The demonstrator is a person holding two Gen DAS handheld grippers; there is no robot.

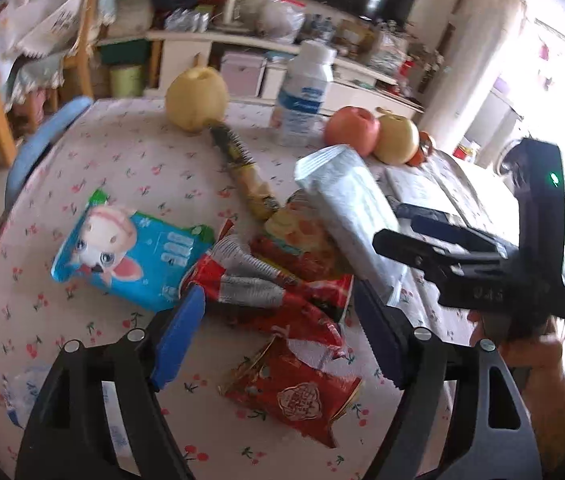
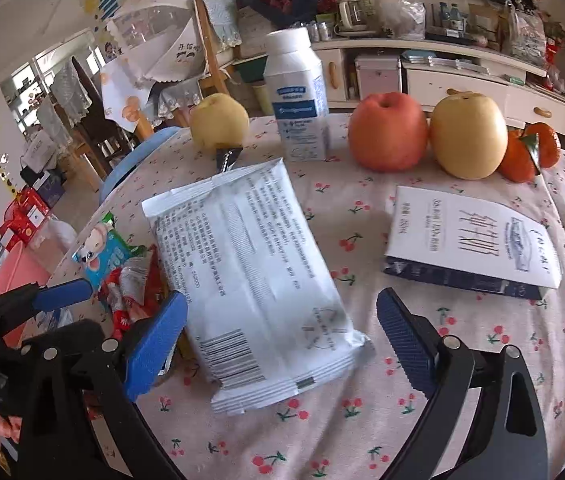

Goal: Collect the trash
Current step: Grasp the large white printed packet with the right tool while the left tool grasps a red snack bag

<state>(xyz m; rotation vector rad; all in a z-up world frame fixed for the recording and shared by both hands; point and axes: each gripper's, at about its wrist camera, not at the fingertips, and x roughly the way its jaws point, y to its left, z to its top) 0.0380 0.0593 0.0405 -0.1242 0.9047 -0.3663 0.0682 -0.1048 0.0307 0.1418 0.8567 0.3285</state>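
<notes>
left black two-finger gripper with blue pads (image 1: 278, 336) jaws wide apart, left of white foil packet (image 2: 250, 276), right black two-finger gripper with blue pads (image 2: 282, 344) jaws wide, straddling that packet, not touching

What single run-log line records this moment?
left tool: open over red wrappers | right tool: open around white packet | trash uncollected

pouch (image 2: 258, 280) left of box (image 2: 470, 240) (apart)
</notes>
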